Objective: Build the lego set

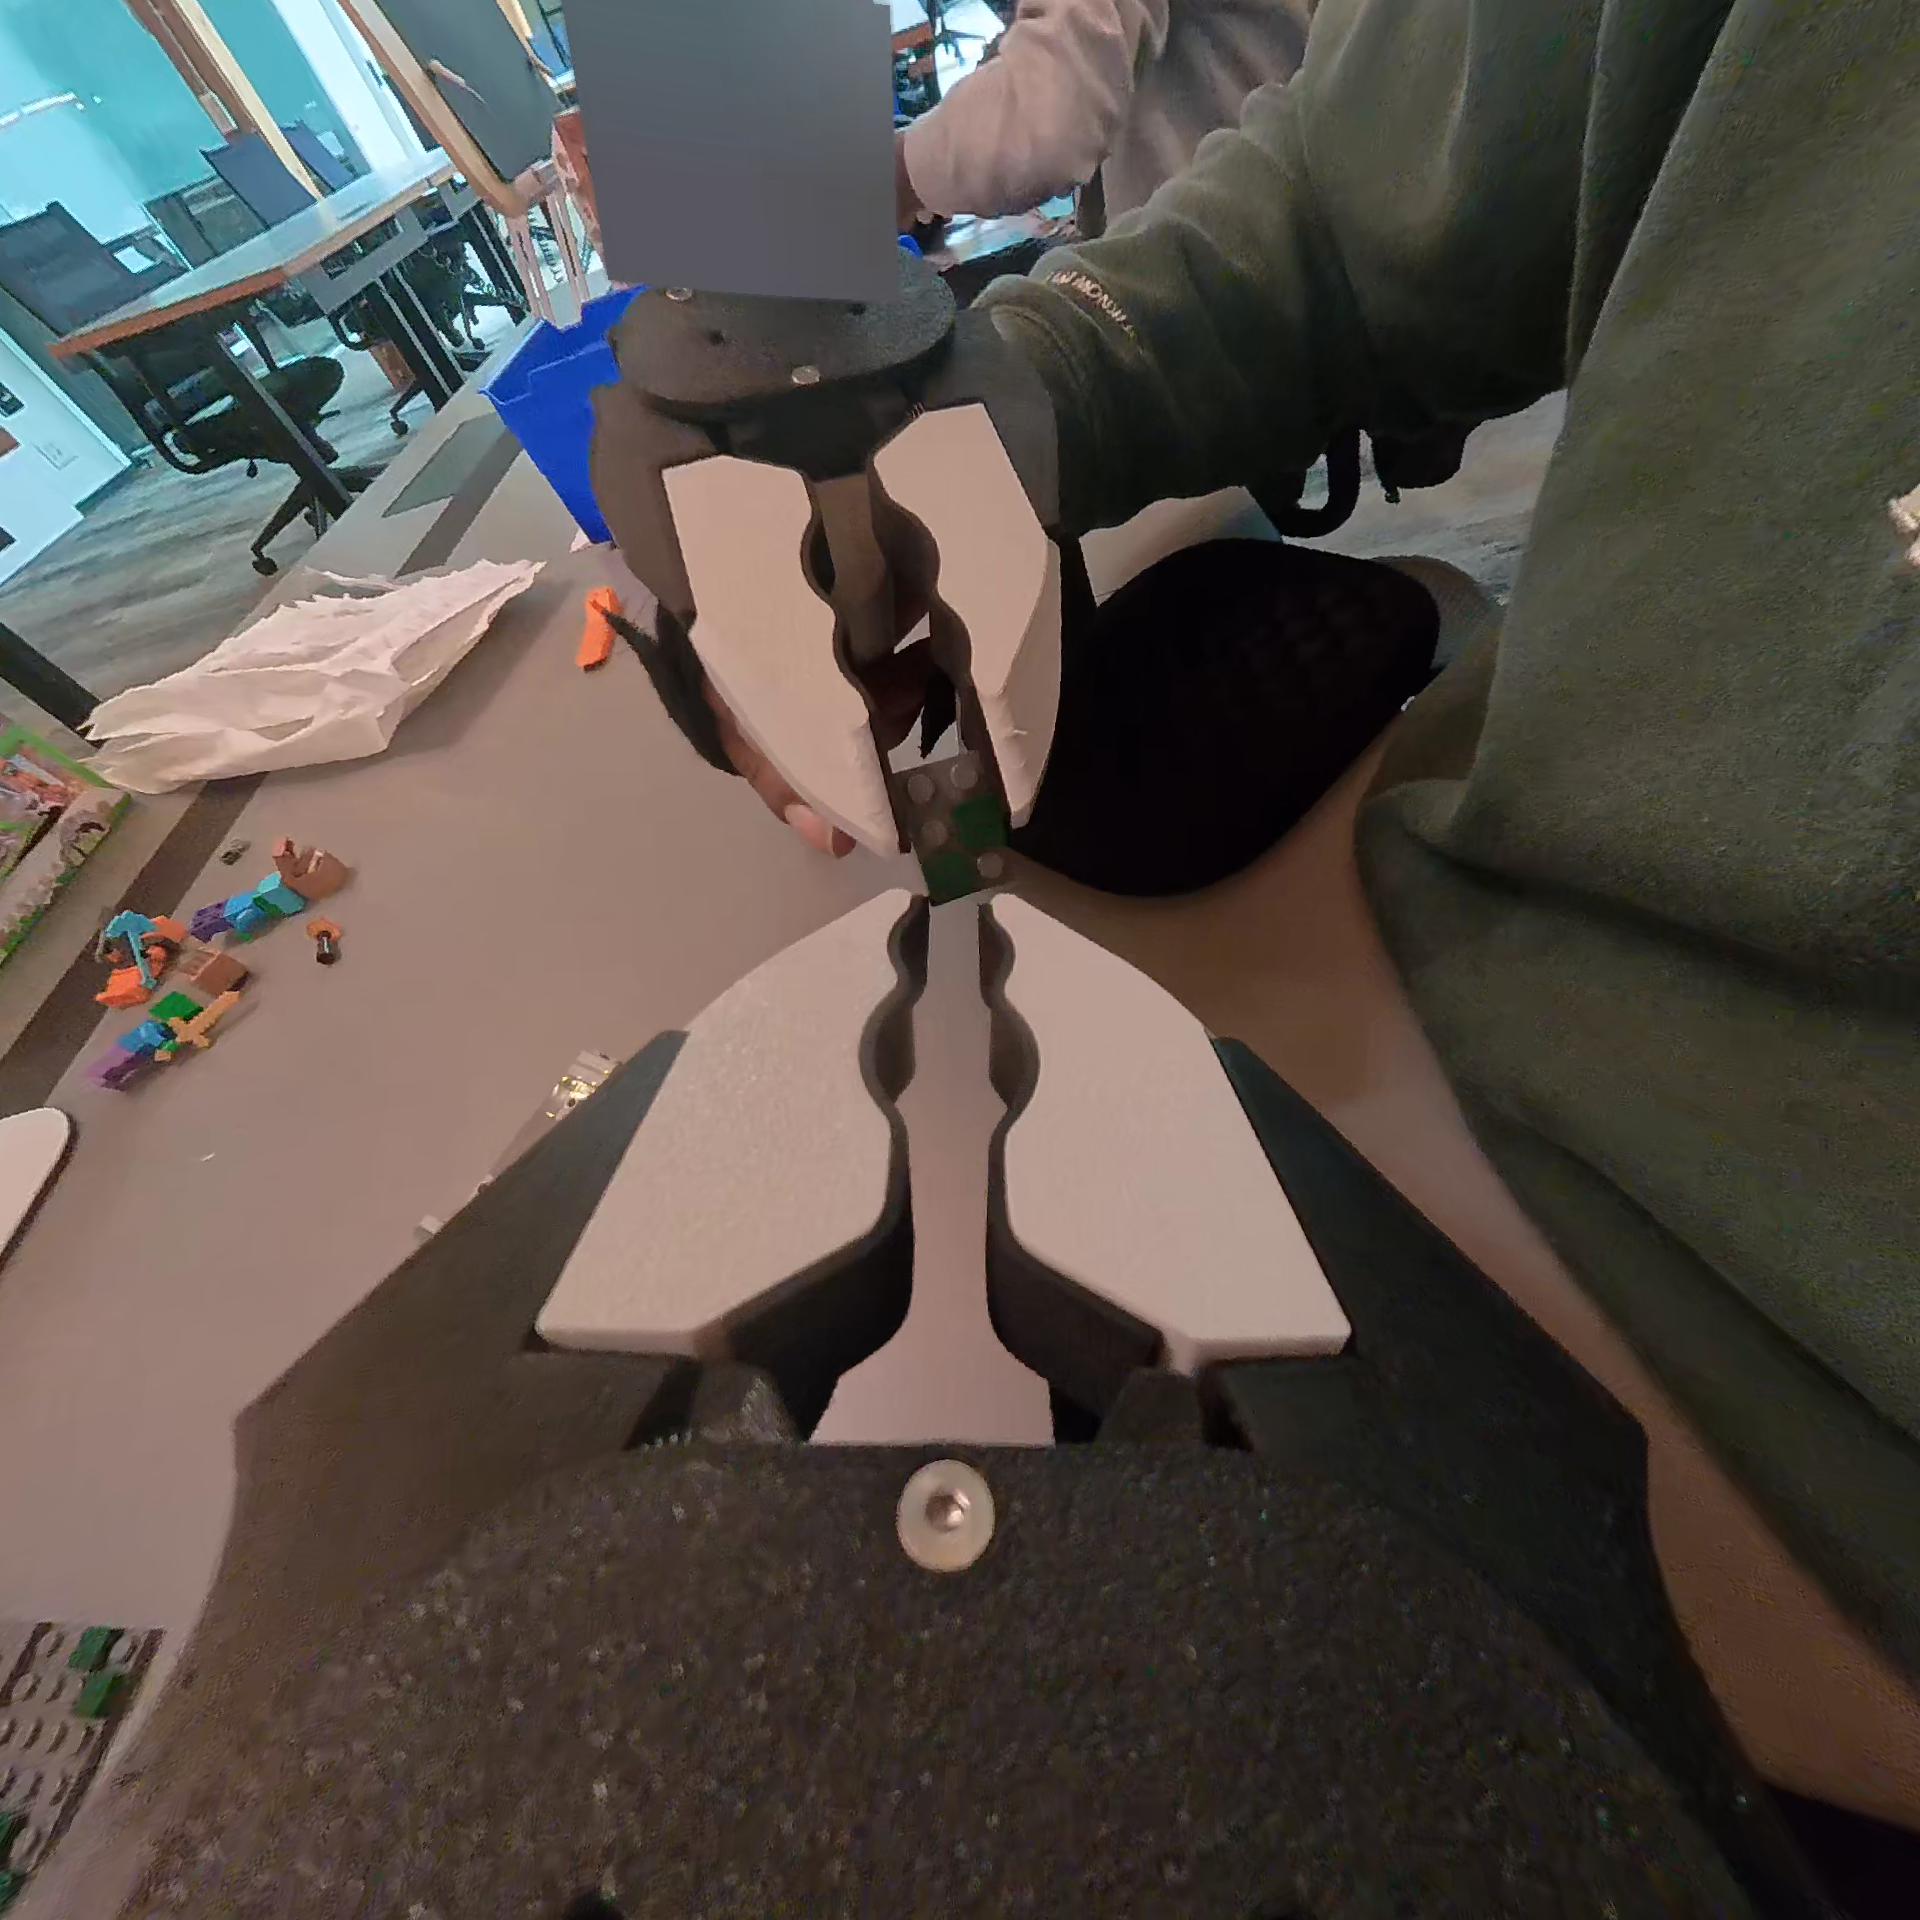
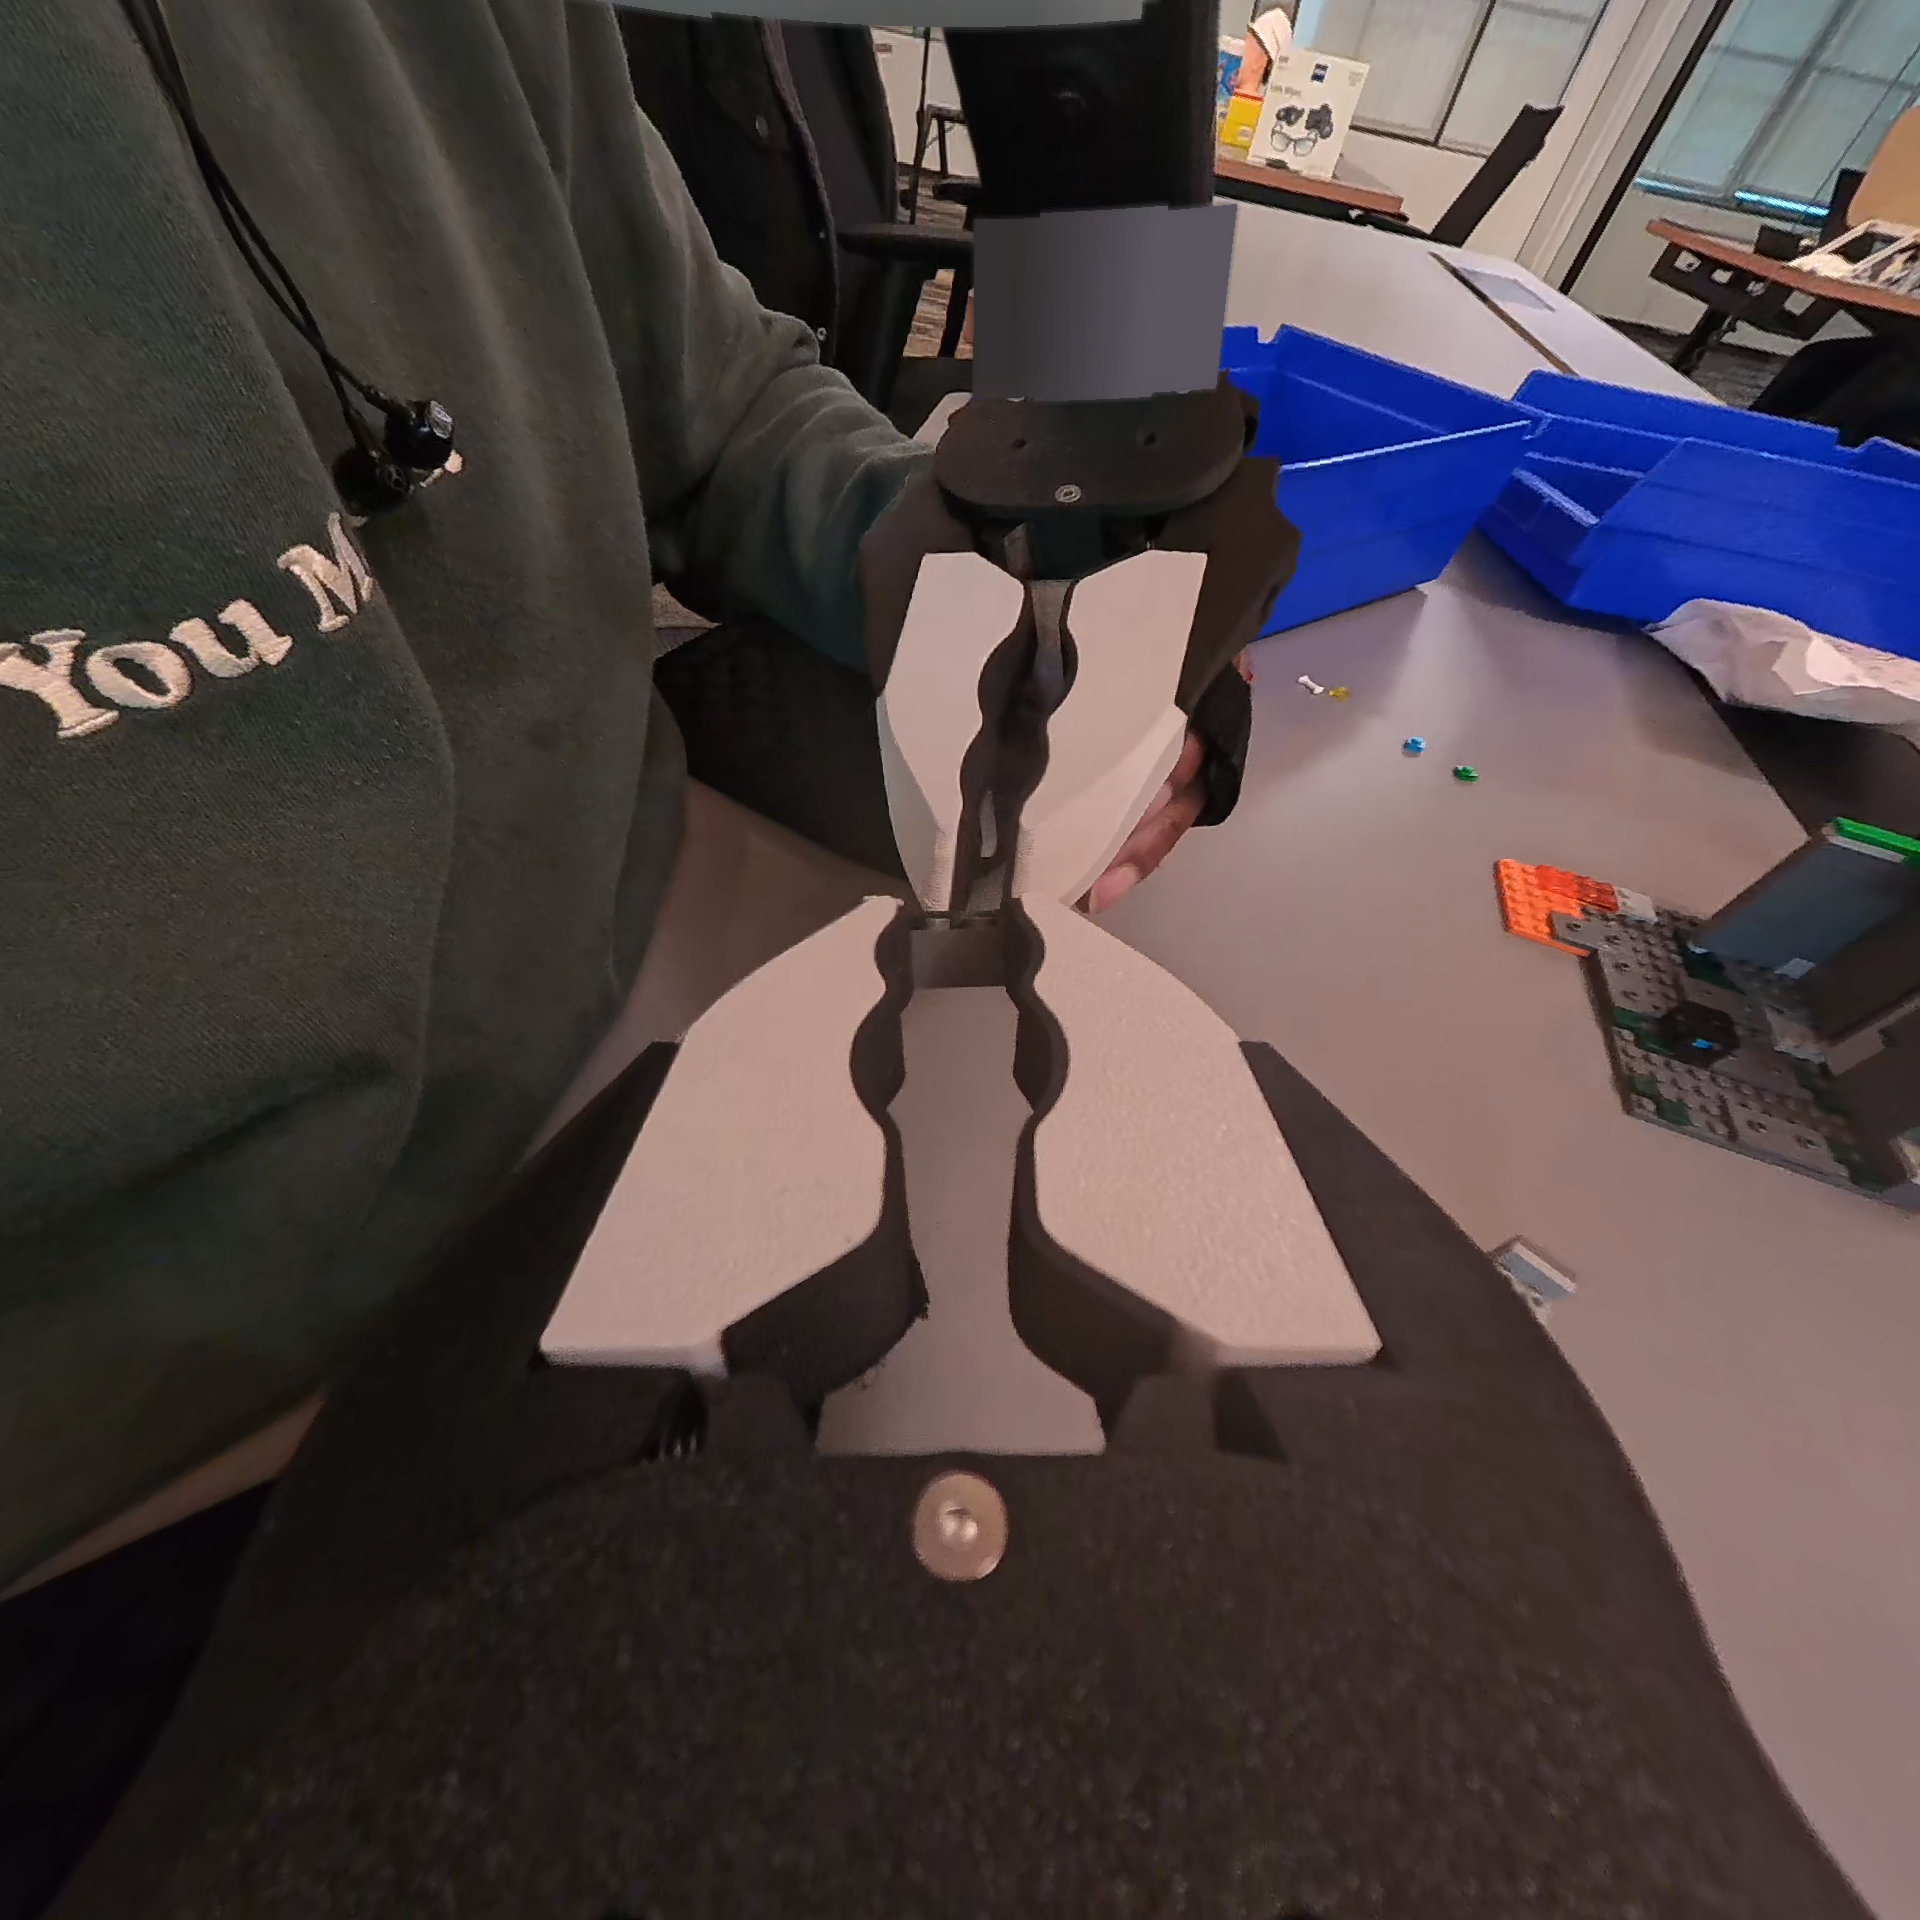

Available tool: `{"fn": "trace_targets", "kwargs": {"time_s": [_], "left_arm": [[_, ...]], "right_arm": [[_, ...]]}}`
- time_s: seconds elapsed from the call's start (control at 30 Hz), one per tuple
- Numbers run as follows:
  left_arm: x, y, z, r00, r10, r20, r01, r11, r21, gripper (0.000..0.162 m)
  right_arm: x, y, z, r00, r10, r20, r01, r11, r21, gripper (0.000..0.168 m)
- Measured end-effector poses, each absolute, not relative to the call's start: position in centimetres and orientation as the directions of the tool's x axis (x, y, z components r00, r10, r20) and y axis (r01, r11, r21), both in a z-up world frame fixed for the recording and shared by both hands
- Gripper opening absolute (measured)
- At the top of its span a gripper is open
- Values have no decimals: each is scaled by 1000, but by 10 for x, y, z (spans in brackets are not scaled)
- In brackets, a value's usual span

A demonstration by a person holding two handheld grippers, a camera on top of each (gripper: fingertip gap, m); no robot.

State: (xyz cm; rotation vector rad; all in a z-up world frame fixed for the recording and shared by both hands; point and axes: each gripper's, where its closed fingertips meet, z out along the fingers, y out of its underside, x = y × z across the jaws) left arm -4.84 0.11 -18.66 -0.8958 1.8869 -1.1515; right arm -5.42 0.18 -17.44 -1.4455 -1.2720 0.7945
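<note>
A small grey Lego plate with green tiles (image 1: 954,831) is held in the air between the two grippers, which meet tip to tip in front of a person in a green hoodie. In the left wrist view my left gripper (image 1: 952,902) is nearly closed, its tips pinching the plate's green end. The right gripper (image 1: 940,821) comes from above and clamps the plate's sides. In the right wrist view my right gripper (image 2: 961,920) is shut on the grey plate (image 2: 956,956), and the left gripper (image 2: 977,896) meets it from above.
Loose coloured Lego pieces (image 1: 177,977), a white paper bag (image 1: 312,665) and a blue bin (image 1: 551,416) lie on the grey table (image 1: 499,883). A partly built model on a grey baseplate (image 2: 1745,1049), an orange plate (image 2: 1548,896) and blue bins (image 2: 1558,499) are to the right. Both grippers' tips are close together, under 4 cm apart.
</note>
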Motion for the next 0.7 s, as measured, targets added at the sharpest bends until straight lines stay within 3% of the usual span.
{"fn": "trace_targets", "kwargs": {"time_s": [0.63, 0.7], "left_arm": [[-48, 0, -196, -498, -845, -196, -236, 350, -907, 6], [-48, 3, -197, -488, -847, -212, -234, 361, -903, 0]], "right_arm": [[-56, -1, -183, 220, 961, 166, 357, 79, -931, 16], [-56, -2, -183, 212, 964, 160, 355, 77, -932, 16]]}}
